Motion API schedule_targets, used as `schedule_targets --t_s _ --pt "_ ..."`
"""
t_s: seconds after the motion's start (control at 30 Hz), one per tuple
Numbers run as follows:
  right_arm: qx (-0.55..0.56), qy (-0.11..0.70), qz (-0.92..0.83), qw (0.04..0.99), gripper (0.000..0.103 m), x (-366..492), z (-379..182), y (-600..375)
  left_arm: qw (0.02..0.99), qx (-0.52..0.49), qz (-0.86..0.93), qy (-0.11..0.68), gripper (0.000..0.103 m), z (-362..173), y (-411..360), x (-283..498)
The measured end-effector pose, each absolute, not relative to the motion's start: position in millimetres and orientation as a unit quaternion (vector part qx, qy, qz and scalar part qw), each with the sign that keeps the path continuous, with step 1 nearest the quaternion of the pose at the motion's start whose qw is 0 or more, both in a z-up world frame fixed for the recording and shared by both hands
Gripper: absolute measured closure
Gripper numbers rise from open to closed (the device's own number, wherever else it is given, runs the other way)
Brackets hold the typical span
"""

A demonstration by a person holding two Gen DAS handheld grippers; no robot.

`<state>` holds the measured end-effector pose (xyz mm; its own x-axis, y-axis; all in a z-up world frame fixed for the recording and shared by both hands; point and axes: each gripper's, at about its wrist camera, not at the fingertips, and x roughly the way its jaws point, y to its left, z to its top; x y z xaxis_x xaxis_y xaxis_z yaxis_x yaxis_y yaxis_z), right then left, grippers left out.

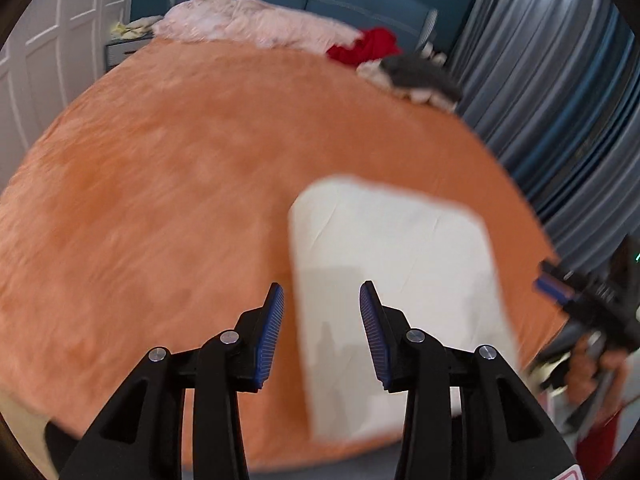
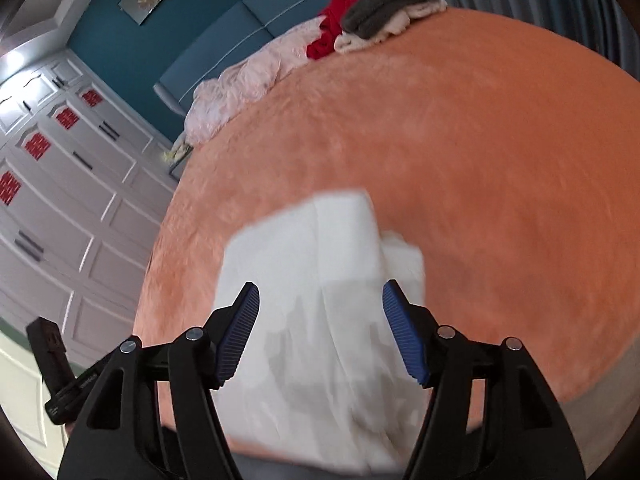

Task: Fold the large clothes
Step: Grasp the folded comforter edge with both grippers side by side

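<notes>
Left hand-held gripper [image 1: 322, 320]: black plastic frame with blue ribbed pads [image 1: 272, 332], tilted downward, jaws parted, nothing between them.
Right hand-held gripper [image 2: 320, 324]: same black-and-blue build, angled down, jaws spread wider, empty.
Person's hand [image 1: 592, 364]: wrapped round the right handle.

A folded white cloth garment [image 2: 320, 280], matt with soft creases, is seen on a fuzzy orange plush bed cover [image 1: 160, 200]. Ribbed blue rubbery pads [image 1: 272, 332] and matt black plastic arms are noted on the left gripper [image 1: 322, 332].
</notes>
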<state>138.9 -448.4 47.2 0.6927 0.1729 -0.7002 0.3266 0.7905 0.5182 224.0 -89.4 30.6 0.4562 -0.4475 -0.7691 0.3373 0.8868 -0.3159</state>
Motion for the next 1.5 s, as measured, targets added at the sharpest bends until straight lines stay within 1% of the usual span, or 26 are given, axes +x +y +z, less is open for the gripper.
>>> schedule_targets --t_s 0.07,0.13,0.2,0.3,0.33,0.37,0.43,0.47,0.5,0.53,0.6,0.7,0.93,1.27,1.5 --pt "0.329 0.39 -0.05 0.858 0.038 167 46 -448 0.85 -0.068 -0.238 0.465 0.064 33 -111 252" --pt "0.338 0.394 -0.061 0.853 0.035 189 38 -452 0.838 -0.085 -0.245 0.48 0.064 28 -133 276" --pt "0.348 0.402 -0.095 0.842 0.035 207 21 -461 0.823 -0.106 -0.253 0.498 0.064 15 -151 300" --pt "0.367 0.429 -0.119 0.817 0.035 227 -12 -468 0.811 -0.11 -0.248 0.519 0.064 -5 -172 320" --pt "0.38 0.443 -0.114 0.804 0.041 232 -28 -468 0.807 -0.11 -0.247 0.524 0.064 -10 -178 322" --pt "0.389 0.449 -0.104 0.798 0.049 233 -37 -467 0.803 -0.107 -0.25 0.531 0.065 -18 -183 326" --pt "0.397 0.45 -0.074 0.796 0.086 234 -49 -461 0.795 -0.089 -0.253 0.544 0.071 -35 -200 327" --pt "0.387 0.442 -0.064 0.807 0.089 231 -48 -458 0.795 -0.082 -0.251 0.546 0.082 -41 -206 325" --pt "0.363 0.43 -0.069 0.824 0.092 227 -42 -455 0.795 -0.072 -0.249 0.548 0.096 -47 -211 324" --pt "0.349 0.424 -0.074 0.832 0.093 225 -38 -453 0.796 -0.059 -0.247 0.549 0.101 -54 -217 321" --pt "0.325 0.415 -0.098 0.844 0.094 216 -34 -455 0.796 -0.06 -0.252 0.547 0.103 -64 -221 317" --pt "0.309 0.432 -0.13 0.837 0.094 213 -56 -460 0.794 -0.066 -0.253 0.549 0.103 -79 -228 312" --pt "0.284 0.45 -0.139 0.835 0.089 212 -95 -452 0.82 -0.009 -0.23 0.525 0.103 -98 -249 307" --pt "0.277 0.444 -0.135 0.842 0.087 216 -110 -453 0.837 0.022 -0.212 0.504 0.103 -121 -261 307" --pt "0.283 0.437 -0.13 0.844 0.087 218 -118 -452 0.841 0.023 -0.207 0.499 0.103 -129 -263 309"
